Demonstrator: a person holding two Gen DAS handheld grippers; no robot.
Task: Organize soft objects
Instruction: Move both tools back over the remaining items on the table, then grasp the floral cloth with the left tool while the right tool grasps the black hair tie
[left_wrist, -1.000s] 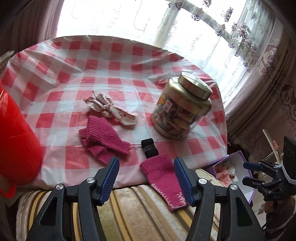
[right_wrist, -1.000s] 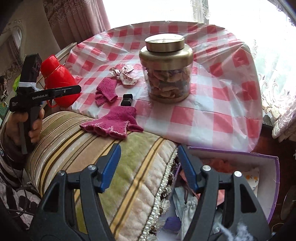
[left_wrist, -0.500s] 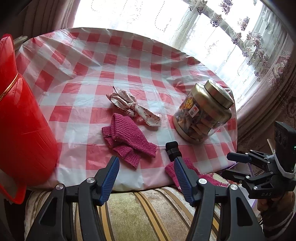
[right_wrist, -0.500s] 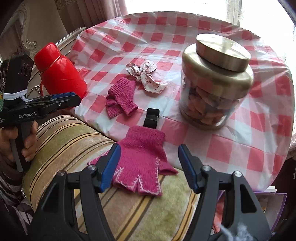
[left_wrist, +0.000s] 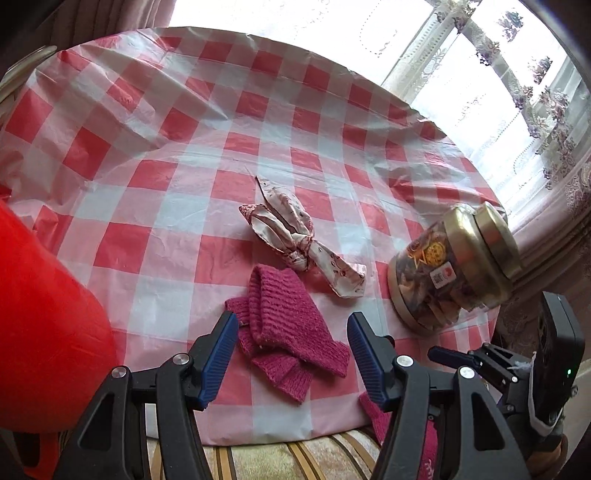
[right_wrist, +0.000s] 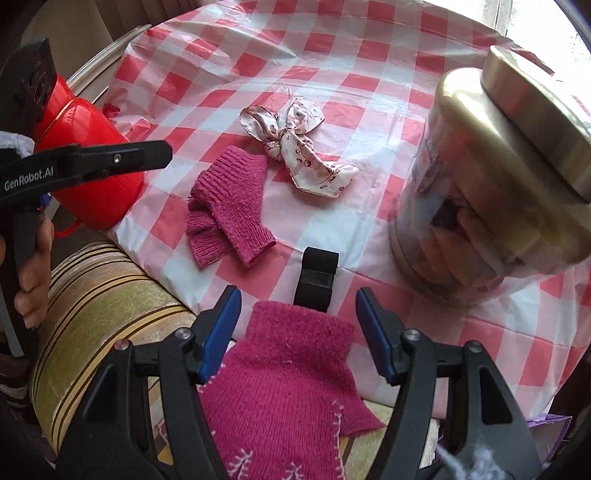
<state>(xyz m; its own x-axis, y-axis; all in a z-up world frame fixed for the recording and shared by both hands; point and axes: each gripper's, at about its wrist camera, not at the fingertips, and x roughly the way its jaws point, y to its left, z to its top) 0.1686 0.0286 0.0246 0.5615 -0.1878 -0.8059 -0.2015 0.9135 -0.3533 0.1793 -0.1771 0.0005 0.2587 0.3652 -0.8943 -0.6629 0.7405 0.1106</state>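
Both grippers have closed in on the table (left_wrist: 258, 110) since a second ago. The left gripper (left_wrist: 288, 354) previously hung back over the striped cushion (right_wrist: 103, 295) with the folded pink knitted gloves well ahead of it; now those folded gloves (left_wrist: 284, 328) lie between its blue pads (left_wrist: 218, 354), near the table's front edge. The pads stand apart and are not pressing the knit, so the jaws are released and hold nothing. Their gap looks the same as before.

The right gripper (right_wrist: 295, 332) has swung away from the purple box beside the cushion, which filled the lower part of its view a second ago. It now hangs over the single pink glove (right_wrist: 291, 380), which drapes from the table's front edge down onto the cushion. Its cuff sits between the spread pads without being clamped; these jaws too are released, unchanged in width.

The things themselves have not shifted. The patterned silk scarf (left_wrist: 299, 243), tied in a knot, lies just behind the folded gloves, towards the table's middle. The small black object (right_wrist: 317, 277) touches the single glove's cuff. The gold-lidded jar (right_wrist: 498, 177) stands near the right edge, and the red jug (left_wrist: 40, 332) at the left edge.
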